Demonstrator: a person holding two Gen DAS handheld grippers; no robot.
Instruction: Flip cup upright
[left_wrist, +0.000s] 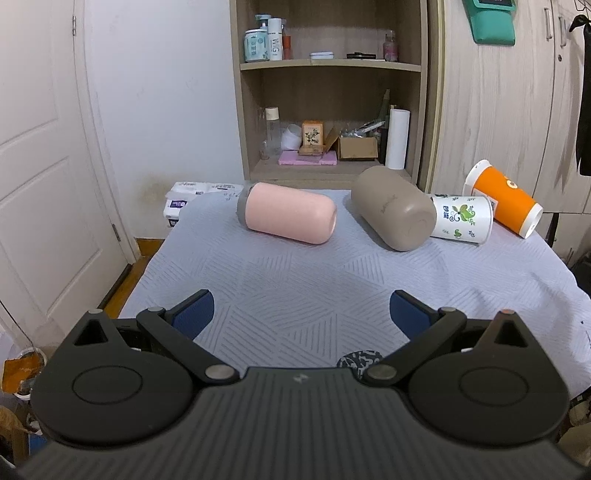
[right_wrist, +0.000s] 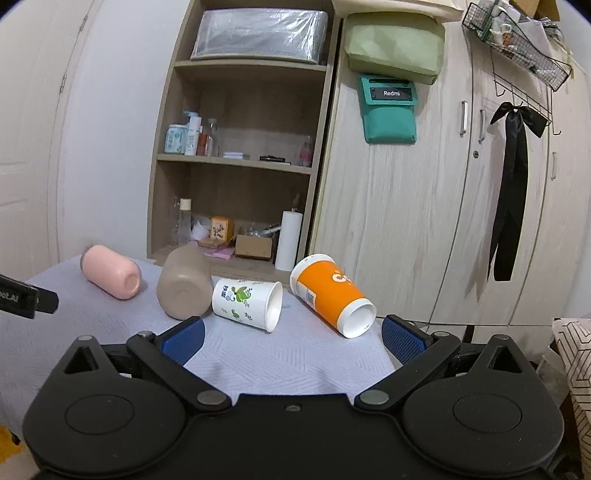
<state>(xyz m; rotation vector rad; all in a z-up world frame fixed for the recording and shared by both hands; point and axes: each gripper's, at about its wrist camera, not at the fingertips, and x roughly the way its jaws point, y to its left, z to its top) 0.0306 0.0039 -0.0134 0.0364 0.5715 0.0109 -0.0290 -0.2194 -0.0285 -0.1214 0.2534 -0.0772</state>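
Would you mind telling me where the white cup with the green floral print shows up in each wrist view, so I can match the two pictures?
Left wrist view: white floral cup lies on its side at far right, between the brown cup and the orange cup.
Right wrist view: white floral cup lies near centre, open mouth facing right.
Shared landmark: the white paper roll on the lowest shelf.

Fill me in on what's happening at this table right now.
A person holds two grippers over a cloth-covered table, and nothing is grasped yet. The left gripper and right gripper both hang open, short of the cups. Four cups lie on their sides in a row: a pink cup, a brown cup, a white floral paper cup and an orange paper cup. None has been stood upright.
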